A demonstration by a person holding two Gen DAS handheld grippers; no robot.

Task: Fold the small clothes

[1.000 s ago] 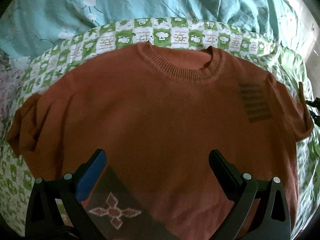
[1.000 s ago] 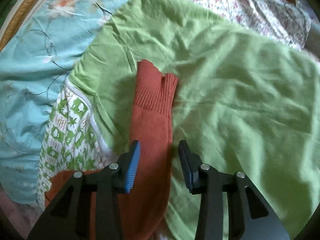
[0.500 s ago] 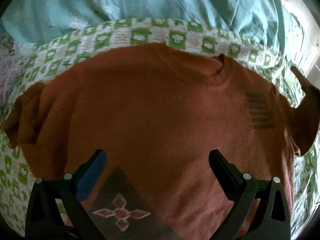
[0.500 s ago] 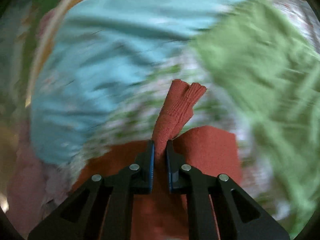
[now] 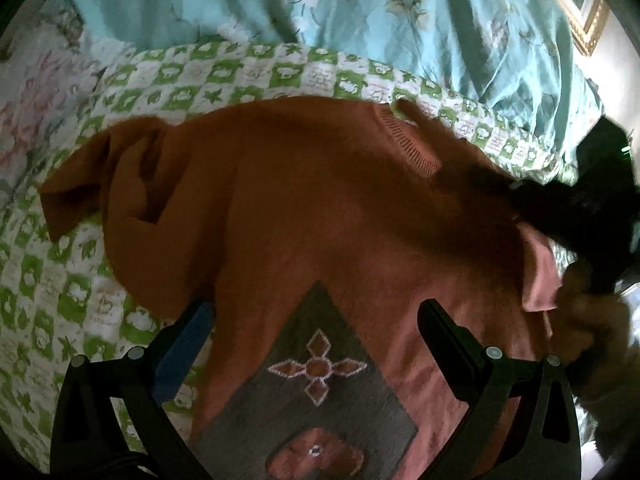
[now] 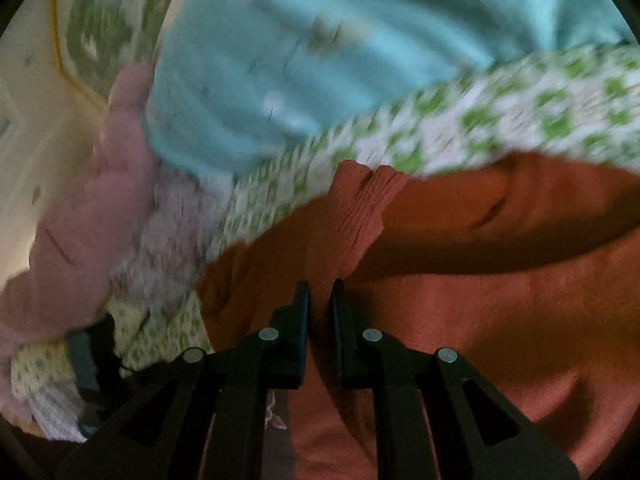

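Observation:
A rust-orange knit sweater (image 5: 304,208) lies flat on a green-and-white checked blanket (image 5: 248,76); a grey diamond patch with a cross motif (image 5: 318,368) is on it. My left gripper (image 5: 314,332) hovers open over the sweater's lower part, holding nothing. My right gripper (image 6: 320,300) is shut on the sweater's sleeve (image 6: 352,216), whose ribbed cuff sticks up past the fingertips, held over the sweater body (image 6: 500,300). The right gripper also shows dark at the right of the left wrist view (image 5: 592,200), over the sweater. The other sleeve (image 5: 100,184) lies bunched at the left.
A turquoise floral quilt (image 5: 360,20) lies beyond the checked blanket and also shows in the right wrist view (image 6: 320,60). A pale pink floral cloth (image 5: 36,96) is at the left. A gold picture frame (image 5: 580,12) is at the far upper right.
My right gripper closed on the sleeve and has swung it from the green blanket across onto the sweater body. My left gripper has shifted, with the patch now larger in view.

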